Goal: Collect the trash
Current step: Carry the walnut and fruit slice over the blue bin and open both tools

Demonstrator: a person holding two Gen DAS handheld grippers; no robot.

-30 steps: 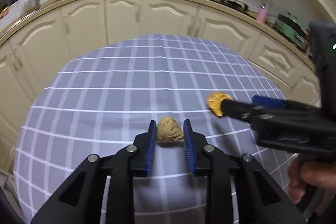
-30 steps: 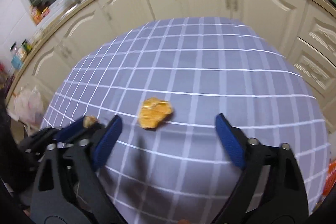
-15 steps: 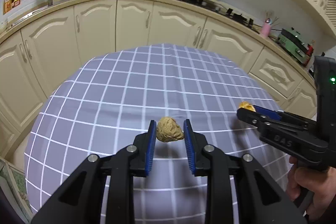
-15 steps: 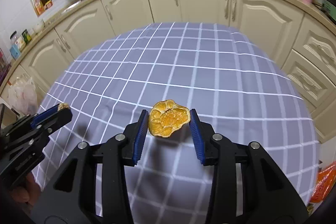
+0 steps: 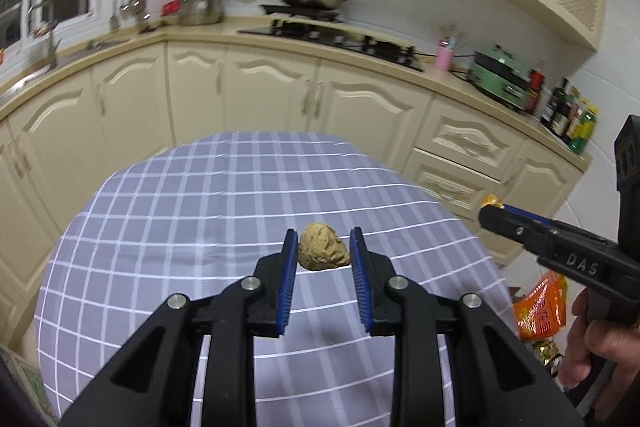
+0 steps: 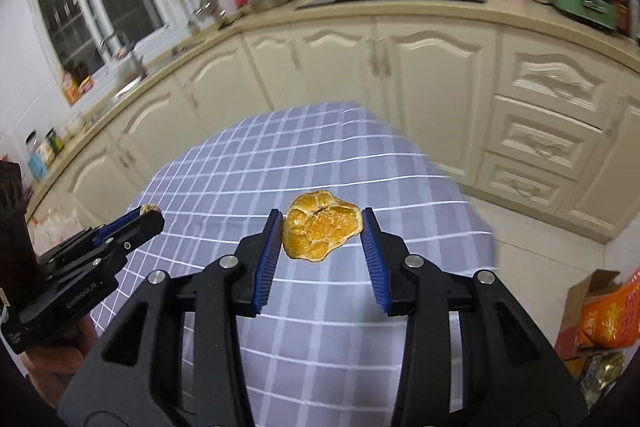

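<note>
In the left wrist view my left gripper is shut on a brown crumpled lump of trash, held above the purple checked tablecloth. The right wrist view shows my right gripper shut on a flattened piece of orange peel, also lifted off the cloth. Each gripper appears in the other's view: the right gripper at the right edge with a bit of orange at its tip, the left gripper at the lower left with the brown lump at its tip.
Cream kitchen cabinets and a counter with a stove curve behind the round table. Orange snack bags and a cardboard box lie on the floor at the table's right. A white plastic bag sits at the left.
The right gripper closed on the orange peel and lifted it off the cloth. Both grippers rose and drew back from the table, so more of the kitchen shows; the left kept its brown lump.
</note>
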